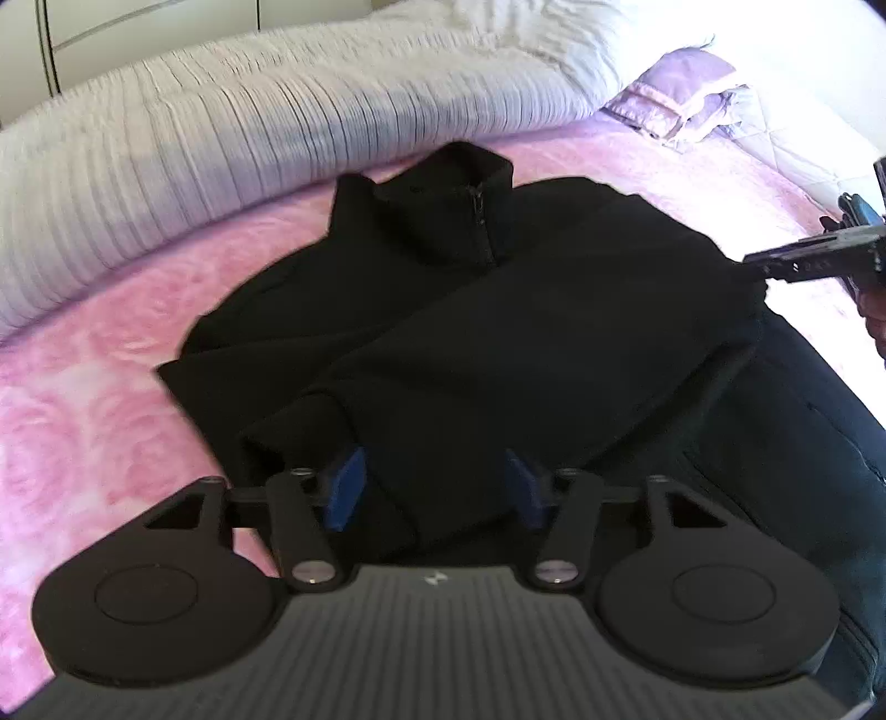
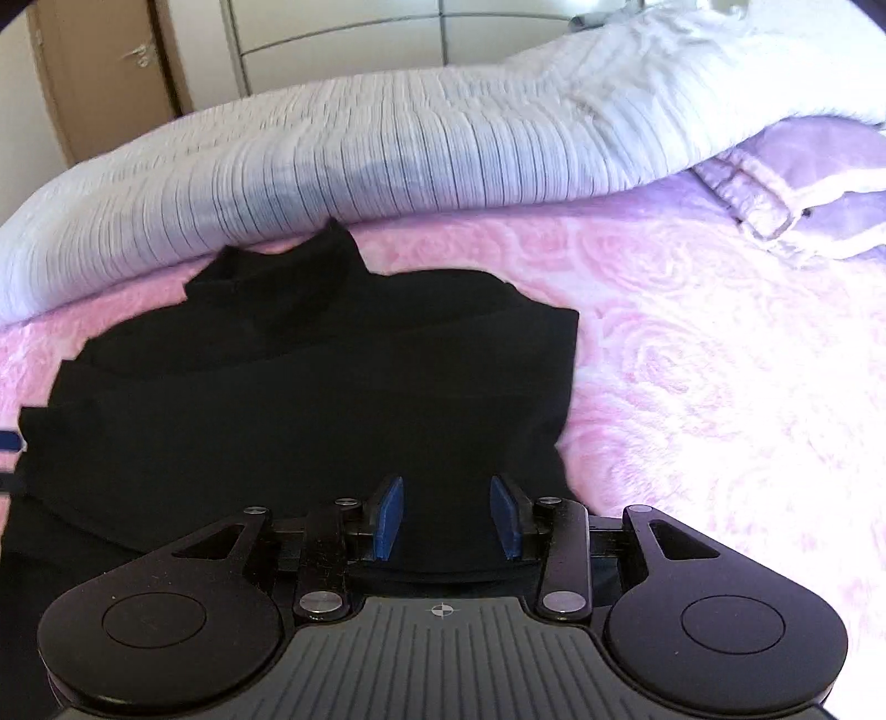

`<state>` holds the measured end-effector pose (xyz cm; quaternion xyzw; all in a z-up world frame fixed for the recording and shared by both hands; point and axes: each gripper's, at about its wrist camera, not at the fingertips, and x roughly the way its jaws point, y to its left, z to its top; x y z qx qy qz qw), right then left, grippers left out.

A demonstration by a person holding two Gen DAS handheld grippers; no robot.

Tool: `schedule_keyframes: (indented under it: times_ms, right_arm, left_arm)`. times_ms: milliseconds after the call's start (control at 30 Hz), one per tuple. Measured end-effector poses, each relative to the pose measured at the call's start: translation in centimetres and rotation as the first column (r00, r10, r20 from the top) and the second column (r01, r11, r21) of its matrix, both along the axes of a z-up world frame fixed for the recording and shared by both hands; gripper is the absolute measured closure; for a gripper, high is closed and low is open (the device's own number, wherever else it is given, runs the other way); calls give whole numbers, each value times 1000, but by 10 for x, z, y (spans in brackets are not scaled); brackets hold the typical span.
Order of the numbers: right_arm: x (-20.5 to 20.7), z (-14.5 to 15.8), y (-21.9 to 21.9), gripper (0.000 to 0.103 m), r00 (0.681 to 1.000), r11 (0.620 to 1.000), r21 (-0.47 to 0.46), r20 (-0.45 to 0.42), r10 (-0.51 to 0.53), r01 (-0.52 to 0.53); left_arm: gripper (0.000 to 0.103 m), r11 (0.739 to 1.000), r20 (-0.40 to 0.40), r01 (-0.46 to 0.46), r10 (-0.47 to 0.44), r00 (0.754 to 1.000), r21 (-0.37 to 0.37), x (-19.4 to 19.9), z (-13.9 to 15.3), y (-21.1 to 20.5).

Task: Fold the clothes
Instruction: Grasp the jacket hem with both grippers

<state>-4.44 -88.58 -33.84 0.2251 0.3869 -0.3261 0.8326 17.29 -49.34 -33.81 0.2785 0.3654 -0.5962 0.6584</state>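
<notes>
A black zip-neck fleece jacket (image 1: 470, 310) lies on the pink bed cover, collar toward the far side, with one sleeve folded diagonally across its front. My left gripper (image 1: 434, 484) is open, its blue pads either side of the folded sleeve's near end, not closed on it. My right gripper (image 2: 447, 515) is open over the jacket (image 2: 310, 387) near its lower right part, with nothing held. The right gripper's body also shows at the right edge of the left wrist view (image 1: 814, 255).
A rolled white ribbed duvet (image 1: 232, 144) lies along the far side of the pink rose-pattern cover (image 2: 692, 343). A lilac pillow (image 2: 797, 188) sits at the far right. A dark garment (image 1: 803, 443) lies under the jacket at right. Wardrobe doors (image 2: 343, 50) stand behind the bed.
</notes>
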Motion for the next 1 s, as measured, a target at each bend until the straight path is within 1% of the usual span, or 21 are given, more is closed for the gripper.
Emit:
schedule_keyframes:
  times_ms: [33, 67, 100, 133, 167, 200, 267, 333, 367, 467, 533, 600, 667, 700, 767, 833, 967, 1000]
  right_arm:
    - [-4, -8, -10, 64, 1000, 999, 48, 7, 6, -6]
    - [-9, -16, -19, 64, 1000, 997, 81, 4, -13, 12]
    - [-16, -22, -26, 64, 999, 994, 99, 4, -48, 47]
    - [-23, -27, -32, 64, 996, 990, 113, 9, -84, 83]
    - [-30, -32, -38, 64, 993, 985, 127, 13, -121, 118]
    - [-34, -33, -40, 65, 990, 982, 134, 20, -138, 134]
    - [-34, -29, -39, 65, 990, 983, 125, 31, -136, 131]
    - [-34, -24, -32, 64, 993, 989, 99, 36, -116, 112]
    - [-36, -23, -29, 64, 992, 988, 107, 43, -119, 114]
    - [-58, -26, -25, 64, 979, 969, 167, 55, -194, 183]
    - [-75, -29, -21, 63, 967, 949, 213, 49, -250, 234]
    - [-96, -36, -14, 63, 952, 919, 268, 19, -304, 289]
    - [-116, -35, -5, 63, 948, 907, 294, 11, -319, 302]
    - [-123, -32, 2, 63, 953, 911, 293, -4, -302, 290]
    - [-135, -27, 18, 63, 968, 927, 281, -52, -245, 249]
    - [-149, -24, 38, 63, 976, 936, 279, -93, -196, 215]
    - [-177, -19, 82, 63, 975, 949, 263, -178, -131, 176]
    - [-182, -16, 93, 63, 972, 950, 254, -193, -135, 182]
  left_arm:
    - [57, 999, -8, -44, 44, 999, 24, 9, -7, -1]
    - [60, 994, -16, -96, 97, 995, 51, 20, -15, -2]
    - [60, 986, -22, -147, 149, 989, 79, 31, -23, -2]
    - [52, 975, -46, -202, 206, 977, 91, 41, -28, 2]
    - [50, 961, -74, -256, 264, 962, 102, 52, -32, 6]
    - [50, 954, -73, -278, 287, 955, 113, 55, -33, 8]
    - [49, 956, -56, -266, 275, 960, 127, 54, -31, 10]
    - [49, 953, -55, -269, 278, 959, 141, 55, -28, 13]
    - [49, 951, -50, -274, 283, 958, 142, 53, -25, 18]
    - [50, 946, -30, -292, 298, 954, 140, 47, -15, 32]
    - [49, 943, -25, -299, 306, 952, 148, 37, -8, 46]
    - [49, 940, -6, -295, 300, 954, 172, 20, -1, 65]
    - [48, 941, 9, -278, 282, 959, 192, -4, 7, 93]
    - [46, 943, 8, -265, 269, 963, 199, -17, 10, 108]
    - [45, 946, 6, -241, 245, 969, 219, -44, 15, 138]
    - [44, 945, 3, -211, 217, 976, 249, -75, 17, 169]
    - [44, 944, -2, -122, 129, 992, 308, -123, 14, 210]
    - [44, 944, -1, -96, 101, 995, 315, -133, 13, 218]
